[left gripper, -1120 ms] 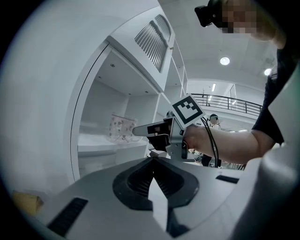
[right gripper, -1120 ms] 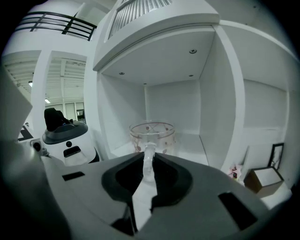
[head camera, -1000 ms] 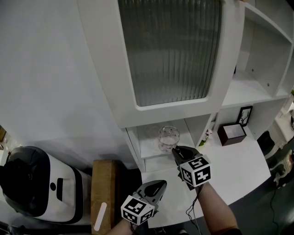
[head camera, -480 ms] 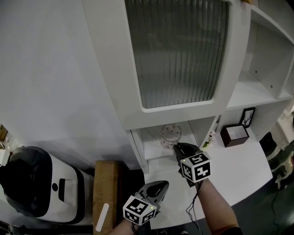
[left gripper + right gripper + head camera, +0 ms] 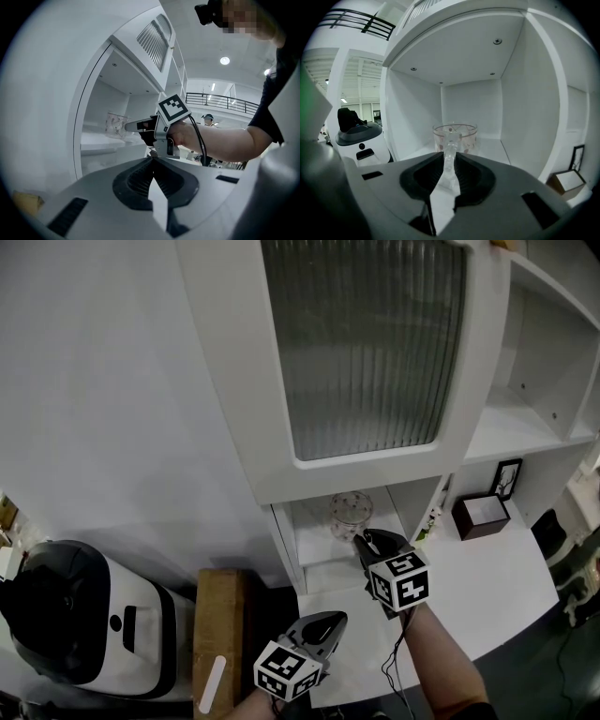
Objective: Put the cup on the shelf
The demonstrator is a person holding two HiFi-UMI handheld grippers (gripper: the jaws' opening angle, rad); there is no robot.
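A clear glass cup (image 5: 350, 515) with small red marks stands upright in the low open compartment of the white shelf (image 5: 314, 547). My right gripper (image 5: 362, 542) reaches into that compartment and is shut on the cup's handle. In the right gripper view the cup (image 5: 455, 135) sits just past the jaws, its handle pinched between them, over the shelf floor (image 5: 494, 148). My left gripper (image 5: 332, 619) hangs lower and nearer, shut and empty. In the left gripper view the cup (image 5: 115, 124) shows ahead of the right gripper (image 5: 127, 127).
A ribbed glass cabinet door (image 5: 366, 343) hangs above the compartment. A white tabletop (image 5: 469, 587) carries a brown box (image 5: 480, 515) and a small picture frame (image 5: 502, 476). At the left stand a wooden box (image 5: 220, 634) and a white and black rounded machine (image 5: 75, 615).
My right gripper has carried the cup a little further into the low compartment. The left gripper has barely moved.
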